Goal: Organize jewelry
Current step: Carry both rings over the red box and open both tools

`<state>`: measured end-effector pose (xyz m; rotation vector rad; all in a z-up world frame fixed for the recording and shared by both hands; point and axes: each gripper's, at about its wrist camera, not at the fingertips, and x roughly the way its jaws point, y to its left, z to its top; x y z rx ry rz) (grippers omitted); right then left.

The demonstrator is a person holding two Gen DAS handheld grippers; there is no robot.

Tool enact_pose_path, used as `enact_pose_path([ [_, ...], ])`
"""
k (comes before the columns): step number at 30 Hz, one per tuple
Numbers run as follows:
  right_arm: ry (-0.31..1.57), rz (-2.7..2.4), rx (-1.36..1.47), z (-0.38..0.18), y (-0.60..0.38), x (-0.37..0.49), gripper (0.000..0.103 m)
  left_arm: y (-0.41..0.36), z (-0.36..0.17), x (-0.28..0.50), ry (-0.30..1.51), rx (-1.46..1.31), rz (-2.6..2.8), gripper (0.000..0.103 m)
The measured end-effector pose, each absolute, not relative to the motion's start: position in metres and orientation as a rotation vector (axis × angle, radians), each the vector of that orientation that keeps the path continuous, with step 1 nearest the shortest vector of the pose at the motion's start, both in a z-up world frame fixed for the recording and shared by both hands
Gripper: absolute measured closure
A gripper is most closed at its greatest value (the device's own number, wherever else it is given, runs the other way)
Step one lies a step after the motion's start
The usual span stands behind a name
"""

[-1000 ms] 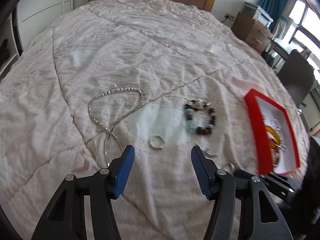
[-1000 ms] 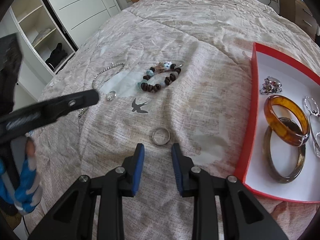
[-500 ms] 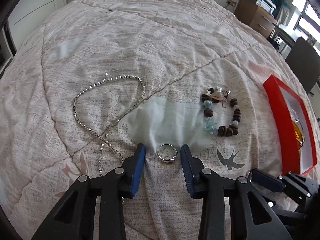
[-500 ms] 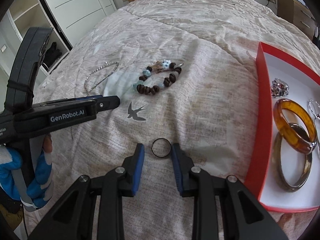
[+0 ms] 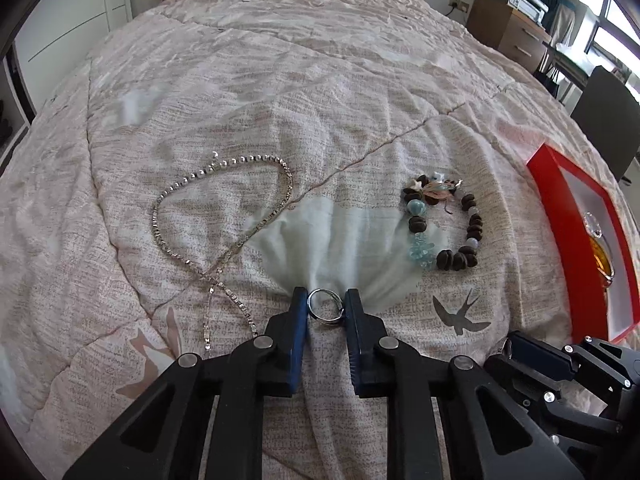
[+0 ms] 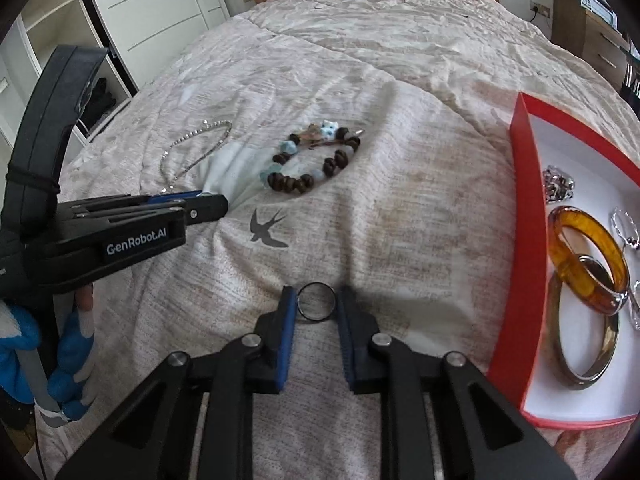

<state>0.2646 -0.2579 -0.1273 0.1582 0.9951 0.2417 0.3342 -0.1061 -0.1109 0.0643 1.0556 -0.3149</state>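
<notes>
Two rings are being picked up: the left tongs [image 5: 326,309] have just closed on the silver ring [image 5: 325,311], the right tongs [image 6: 317,305] on the dark ring [image 6: 316,301]. Bangles already lie in the red box [image 6: 528,240]. The bead bracelet [image 5: 444,226] and chain necklace [image 5: 224,216] wait on the bed [image 5: 280,80].

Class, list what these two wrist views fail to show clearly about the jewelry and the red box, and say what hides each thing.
- Left wrist view: red box is cut off by the frame edge; only an amber sliver of its contents shows.
- Right wrist view: silver necklace partly hidden behind the left gripper.
- Right wrist view: clear pieces in the box are cut by the edge.
</notes>
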Motion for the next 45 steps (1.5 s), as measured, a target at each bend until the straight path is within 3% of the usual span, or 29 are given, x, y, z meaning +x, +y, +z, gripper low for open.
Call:
enact_pose_path([
  [14,0.874,0.226,0.226,-0.073,-0.298,0.228,0.084,-0.114,-0.065,0.309,1.002,0.067,-0.317,0.085],
  [25,0.876,0.039,0.249,-0.068,-0.402,0.194,0.084,-0.201,-0.039,0.282,0.97,0.073,-0.471,0.085],
  [34,0.96,-0.036,0.256,-0.096,-0.467,0.184,0.084,-0.301,-0.059,0.257,1.022,0.141,-0.611,0.085],
  [45,1.016,-0.003,0.237,-0.118,-0.476,0.196,0.084,-0.337,-0.088,0.258,1.091,0.22,-0.603,0.085],
])
